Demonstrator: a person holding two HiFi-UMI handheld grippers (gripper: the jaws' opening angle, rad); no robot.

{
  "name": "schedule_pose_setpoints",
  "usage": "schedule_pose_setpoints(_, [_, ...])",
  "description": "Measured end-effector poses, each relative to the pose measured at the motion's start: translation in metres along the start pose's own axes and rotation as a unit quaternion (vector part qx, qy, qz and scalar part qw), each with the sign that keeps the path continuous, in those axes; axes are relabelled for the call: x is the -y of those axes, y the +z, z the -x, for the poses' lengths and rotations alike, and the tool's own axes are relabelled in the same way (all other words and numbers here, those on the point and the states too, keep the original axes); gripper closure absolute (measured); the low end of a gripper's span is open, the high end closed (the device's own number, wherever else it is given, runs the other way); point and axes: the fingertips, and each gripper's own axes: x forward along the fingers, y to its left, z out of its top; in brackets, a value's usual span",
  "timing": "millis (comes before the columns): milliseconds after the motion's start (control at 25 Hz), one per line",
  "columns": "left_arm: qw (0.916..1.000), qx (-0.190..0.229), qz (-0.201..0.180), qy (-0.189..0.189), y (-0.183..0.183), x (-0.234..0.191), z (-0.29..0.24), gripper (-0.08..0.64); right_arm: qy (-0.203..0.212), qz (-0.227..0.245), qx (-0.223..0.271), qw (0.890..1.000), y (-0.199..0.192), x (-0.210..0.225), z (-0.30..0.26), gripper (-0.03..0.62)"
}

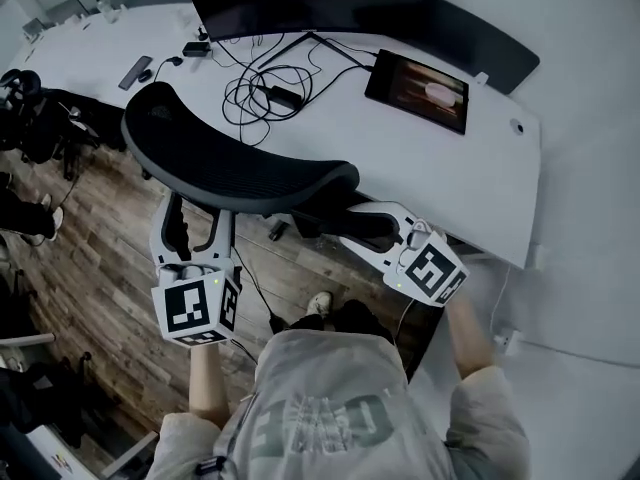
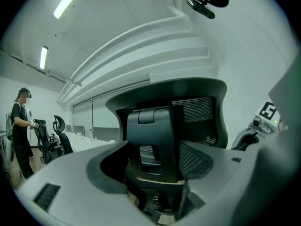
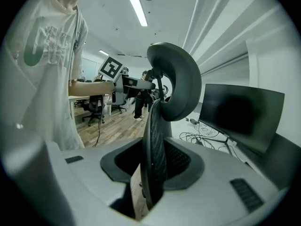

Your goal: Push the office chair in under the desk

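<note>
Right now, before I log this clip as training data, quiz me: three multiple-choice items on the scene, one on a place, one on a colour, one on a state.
1. Where does the tablet lie? A on the desk; B on the floor; C leaning on the monitor.
2. What colour is the desk top? A black; B white; C wood brown.
3. How is the right gripper? A open in free air; B resting on the desk; C closed on the backrest edge of the office chair.
Answers: A, it lies flat beside the cables; B, the top shows plain white; C, the backrest edge sits clamped between its jaws.
</note>
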Motion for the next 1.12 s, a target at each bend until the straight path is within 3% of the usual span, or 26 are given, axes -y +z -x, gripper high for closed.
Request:
schedule_pose_setpoints(200, [0.9996,0.021,-0.001,0.019,0.008,0.023,-0.008,0.250,0.026,-0.006,0.003,1.000,-0.010,0.021,0.017,0.453])
schedule_pose_setpoints(400, [0.9992,-0.005,0.002,0.041,0.006,0.021,-0.012,0.250,0.065,-0.007,0.015,0.998,-0.009,0.023,0.016,0.451])
schedule_pose_setpoints(800, [0.9969,0.007,0.002,0.078,0.005,0.019,-0.008,0.250,0.078,-0.007,0.030,0.996,-0.009,0.020,0.016,0.439])
schedule_pose_setpoints(1120, [0.9963,0.007,0.004,0.086,0.004,0.018,-0.011,0.252,0.078,-0.010,0.031,0.996,-0.009,0.022,0.016,0.434])
